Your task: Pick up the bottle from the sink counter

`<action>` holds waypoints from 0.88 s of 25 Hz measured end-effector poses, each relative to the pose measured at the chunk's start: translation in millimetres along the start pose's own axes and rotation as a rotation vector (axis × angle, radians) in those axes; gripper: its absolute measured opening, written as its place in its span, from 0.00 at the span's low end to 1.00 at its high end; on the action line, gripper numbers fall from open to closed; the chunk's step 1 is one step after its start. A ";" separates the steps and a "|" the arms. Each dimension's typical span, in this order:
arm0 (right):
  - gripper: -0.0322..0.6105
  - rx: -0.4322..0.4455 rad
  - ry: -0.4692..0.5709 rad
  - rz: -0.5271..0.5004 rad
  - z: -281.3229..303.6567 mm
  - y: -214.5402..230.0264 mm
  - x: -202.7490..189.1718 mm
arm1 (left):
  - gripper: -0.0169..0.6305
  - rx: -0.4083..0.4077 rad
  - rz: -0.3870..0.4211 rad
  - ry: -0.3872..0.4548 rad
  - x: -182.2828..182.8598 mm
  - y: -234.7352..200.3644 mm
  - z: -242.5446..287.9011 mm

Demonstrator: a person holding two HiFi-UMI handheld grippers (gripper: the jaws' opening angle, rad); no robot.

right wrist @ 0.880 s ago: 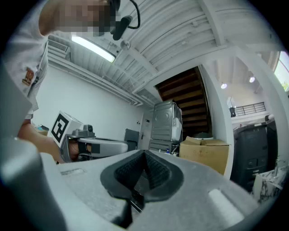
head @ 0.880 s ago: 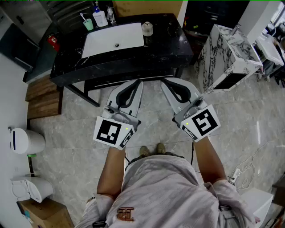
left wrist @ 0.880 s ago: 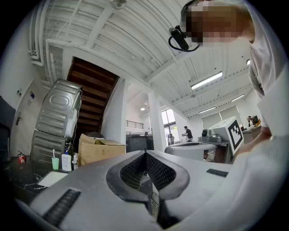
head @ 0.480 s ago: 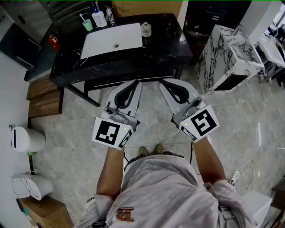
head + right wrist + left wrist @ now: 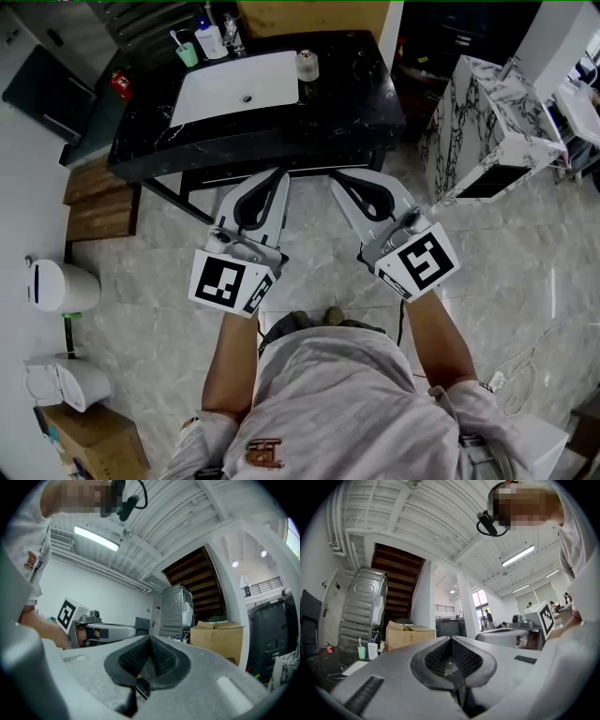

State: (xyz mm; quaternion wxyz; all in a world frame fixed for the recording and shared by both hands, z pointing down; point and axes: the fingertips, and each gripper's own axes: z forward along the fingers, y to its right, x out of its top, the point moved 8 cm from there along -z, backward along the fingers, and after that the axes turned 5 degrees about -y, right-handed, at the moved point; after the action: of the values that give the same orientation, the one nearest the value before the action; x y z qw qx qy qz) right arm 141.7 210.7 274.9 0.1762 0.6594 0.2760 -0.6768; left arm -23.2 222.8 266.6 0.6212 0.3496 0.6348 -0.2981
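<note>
A white pump bottle (image 5: 211, 39) with a blue top stands at the back left of the black marble sink counter (image 5: 347, 103), next to a green cup (image 5: 187, 52) holding a toothbrush. A small round jar (image 5: 307, 64) stands right of the white basin (image 5: 239, 84). My left gripper (image 5: 277, 173) and right gripper (image 5: 336, 176) hang side by side over the floor, just in front of the counter's near edge. Both are shut with nothing in them. The left gripper view shows its tips (image 5: 451, 640) pressed together, with the bottle (image 5: 372, 649) far off at the left.
A marble-patterned cabinet (image 5: 487, 122) stands to the right of the counter. Wooden steps (image 5: 98, 202) lie at the left, with white containers (image 5: 61, 286) near the wall. A cardboard box (image 5: 309, 14) sits behind the counter. A red extinguisher (image 5: 119, 84) stands at its left end.
Both grippers have drifted a little to the left and toward the counter, staying shut. Nothing on the counter has moved.
</note>
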 end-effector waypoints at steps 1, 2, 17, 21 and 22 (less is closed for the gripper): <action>0.05 0.002 0.002 -0.001 -1.0 2.6 -0.7 | 0.03 0.005 0.001 0.000 -0.2 0.5 1.4; 0.05 0.003 0.003 -0.002 -1.7 5.4 -1.3 | 0.03 0.010 0.003 0.000 -0.5 0.6 2.9; 0.05 -0.005 -0.019 -0.023 23.1 44.5 -17.4 | 0.03 0.023 0.006 0.020 -10.6 -33.9 46.0; 0.05 -0.022 -0.034 -0.031 46.7 64.1 -24.7 | 0.03 0.004 0.002 0.029 -16.7 -59.2 71.1; 0.05 -0.027 -0.036 -0.032 54.9 70.3 -26.2 | 0.03 0.000 0.002 0.030 -18.4 -67.5 78.2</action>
State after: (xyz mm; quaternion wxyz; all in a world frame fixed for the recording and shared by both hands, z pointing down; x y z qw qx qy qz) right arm 142.2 118.9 289.7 0.1792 0.6401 0.2922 -0.6876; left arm -33.1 118.8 277.2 0.6119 0.3546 0.6439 -0.2920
